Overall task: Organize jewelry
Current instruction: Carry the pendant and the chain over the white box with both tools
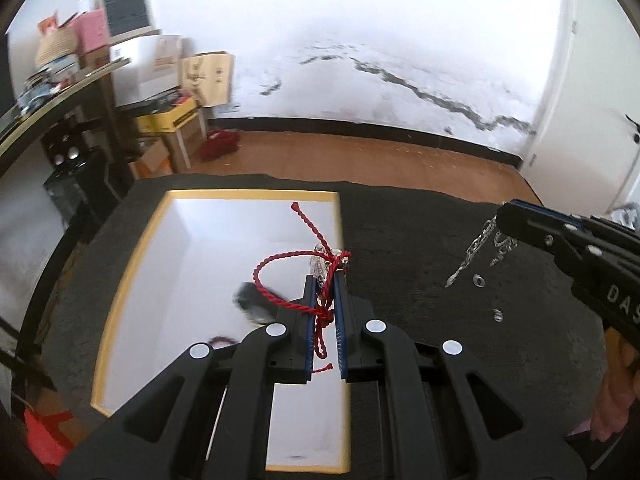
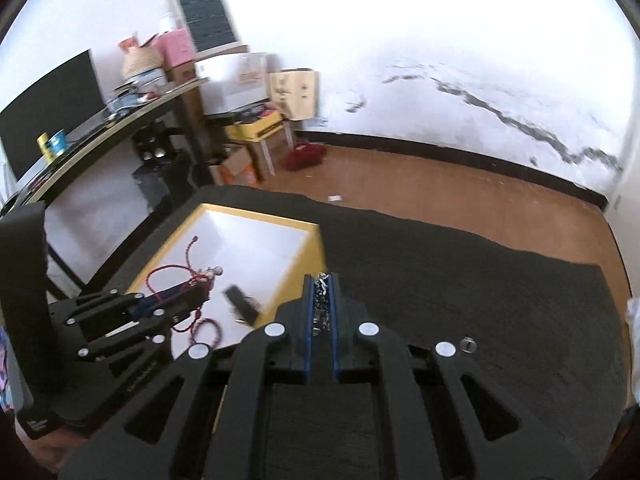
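Both tongs are carrying jewelry. The left tongs (image 1: 325,280), at the lower middle of the left view, are pressed together on a red cord (image 1: 280,264) with a silver charm at its knot; its loop and loose end hang over the white tray (image 1: 132,264) with the yellow rim, which fills the lower left of that frame. The right tongs (image 2: 322,284), at the lower middle of the right view, pinch a silver chain (image 1: 470,254); in the left view it dangles at the right edge, above the dark mat (image 1: 420,240) on the counter.

A dark blurred piece (image 1: 252,302) lies in the tray, and two small rings (image 1: 478,280) rest on the mat to the right of it.

The step in hand looks like the carry: each piece is lifted and headed for the tray. Next, the cord likely needs lowering until it slackens on the tray floor before the tongs part. The chain must first cross leftward over the rim. The rings remain to be picked up.
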Tool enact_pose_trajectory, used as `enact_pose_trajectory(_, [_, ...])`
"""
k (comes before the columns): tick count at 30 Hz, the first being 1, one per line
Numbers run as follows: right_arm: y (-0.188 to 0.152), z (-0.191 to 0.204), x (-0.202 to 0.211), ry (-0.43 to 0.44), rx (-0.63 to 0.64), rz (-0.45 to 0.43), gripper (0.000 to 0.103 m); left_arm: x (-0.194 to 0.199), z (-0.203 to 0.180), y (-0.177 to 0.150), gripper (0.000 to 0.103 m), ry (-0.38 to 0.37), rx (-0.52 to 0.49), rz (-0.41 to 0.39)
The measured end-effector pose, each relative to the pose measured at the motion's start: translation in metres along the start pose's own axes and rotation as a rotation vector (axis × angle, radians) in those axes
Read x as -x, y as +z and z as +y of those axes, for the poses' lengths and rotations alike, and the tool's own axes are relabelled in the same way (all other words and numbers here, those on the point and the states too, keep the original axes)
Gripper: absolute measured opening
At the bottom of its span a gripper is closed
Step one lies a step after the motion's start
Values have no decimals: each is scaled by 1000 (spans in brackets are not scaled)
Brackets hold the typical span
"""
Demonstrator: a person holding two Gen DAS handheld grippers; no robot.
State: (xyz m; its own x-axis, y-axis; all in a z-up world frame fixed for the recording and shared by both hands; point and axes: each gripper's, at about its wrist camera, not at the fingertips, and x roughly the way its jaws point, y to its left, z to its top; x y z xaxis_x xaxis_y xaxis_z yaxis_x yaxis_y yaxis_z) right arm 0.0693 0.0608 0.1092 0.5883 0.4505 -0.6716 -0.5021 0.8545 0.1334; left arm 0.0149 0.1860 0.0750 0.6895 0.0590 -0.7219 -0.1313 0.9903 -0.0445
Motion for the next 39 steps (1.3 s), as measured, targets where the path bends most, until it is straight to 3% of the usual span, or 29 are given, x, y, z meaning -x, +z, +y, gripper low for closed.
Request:
enact_pose_trajectory(6, [3, 64, -20, 57, 80, 31, 7, 8, 51, -4, 9, 54, 61, -9])
enact_pose_trajectory(14, [1, 106, -54, 89, 124, 64, 7, -14, 103, -22, 9, 129, 114, 37])
enact_pose_trajectory(20, [-8, 111, -83, 84, 132, 110, 7, -37, 127, -33, 9, 155, 145, 81])
enact_pose_trajectory(39, [-21, 105, -111, 52, 117, 164, 7, -78, 127, -44, 9, 137, 129, 150])
